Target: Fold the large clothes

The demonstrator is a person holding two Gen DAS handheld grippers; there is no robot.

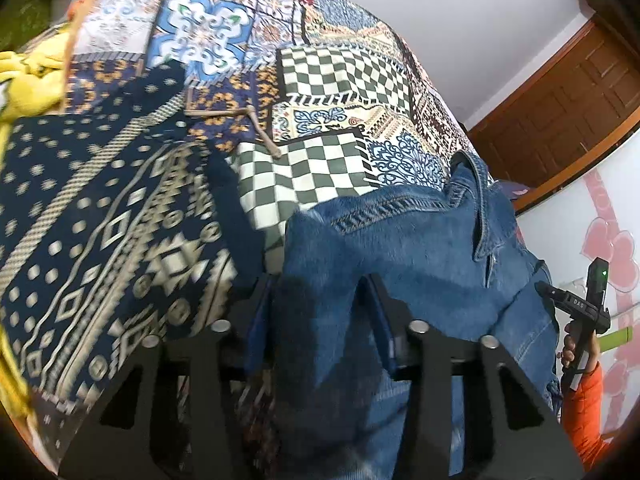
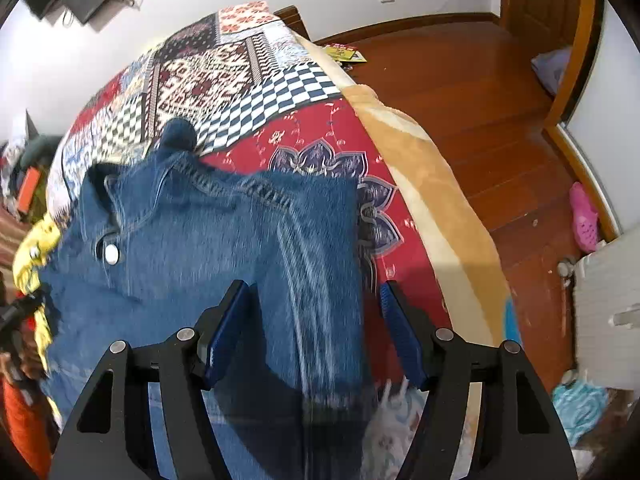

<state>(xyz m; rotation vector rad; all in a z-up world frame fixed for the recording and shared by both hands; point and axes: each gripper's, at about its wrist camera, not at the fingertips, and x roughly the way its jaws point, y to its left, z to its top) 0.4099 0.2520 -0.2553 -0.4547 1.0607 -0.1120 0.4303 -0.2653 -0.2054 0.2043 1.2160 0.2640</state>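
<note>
A blue denim jacket (image 1: 420,248) lies on the patchwork bed cover (image 1: 340,76), collar away from me. My left gripper (image 1: 320,292) is open, its fingers either side of a raised fold of denim without closing on it. In the right wrist view the jacket (image 2: 208,232) spreads across the bed with a white snap button (image 2: 111,254) near the collar. My right gripper (image 2: 314,300) is open, its blue-padded fingers wide apart over the jacket's right part. The right gripper also shows in the left wrist view (image 1: 584,312), at the far right.
A navy patterned garment (image 1: 100,220) lies left of the jacket, and yellow cloth (image 1: 28,80) beyond it. The bed's right edge has a tan blanket border (image 2: 420,168). Beyond it is wooden floor (image 2: 480,100) with a pink shoe (image 2: 584,216).
</note>
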